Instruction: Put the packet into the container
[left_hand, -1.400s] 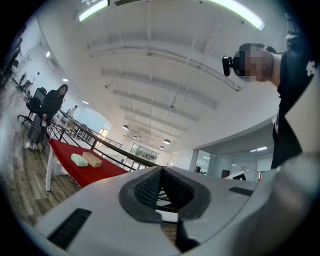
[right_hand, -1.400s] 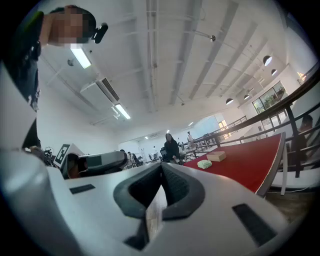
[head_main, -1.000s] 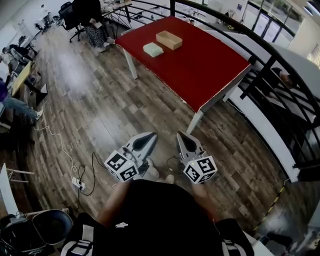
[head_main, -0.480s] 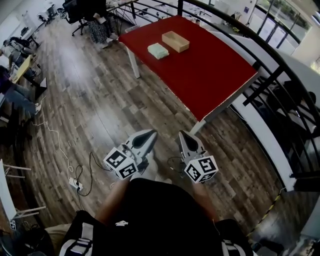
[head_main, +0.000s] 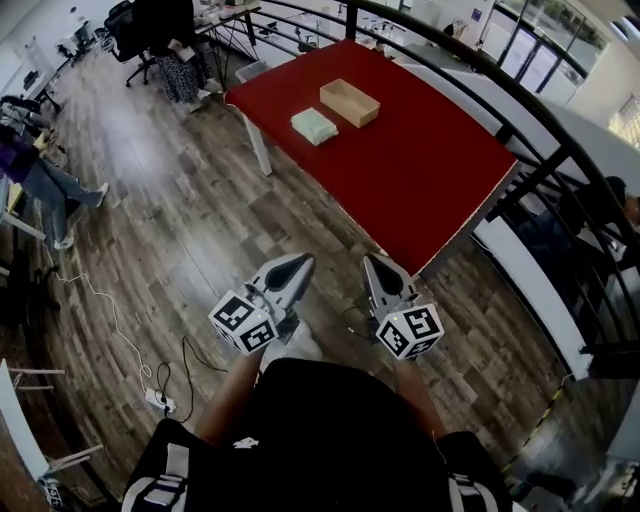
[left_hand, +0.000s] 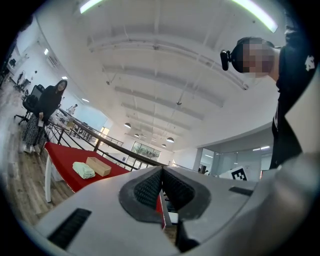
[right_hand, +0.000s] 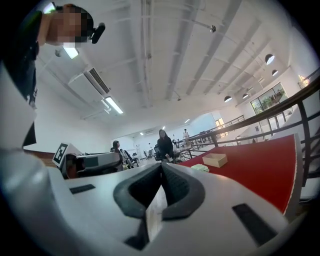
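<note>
Packet (head_main: 313, 126) lies beside container (head_main: 350, 102) on table (head_main: 400, 170) — only gripper views show left claw (left_hand: 161, 172) and right claw (right_hand: 161, 167) closed.

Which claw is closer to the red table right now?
Right. The right claw is just off the table's near corner; the left claw is farther left, over the floor.

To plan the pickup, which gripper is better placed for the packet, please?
Probably the left gripper: like the right gripper it is shut and distant, but the packet lies left of the container.
</note>
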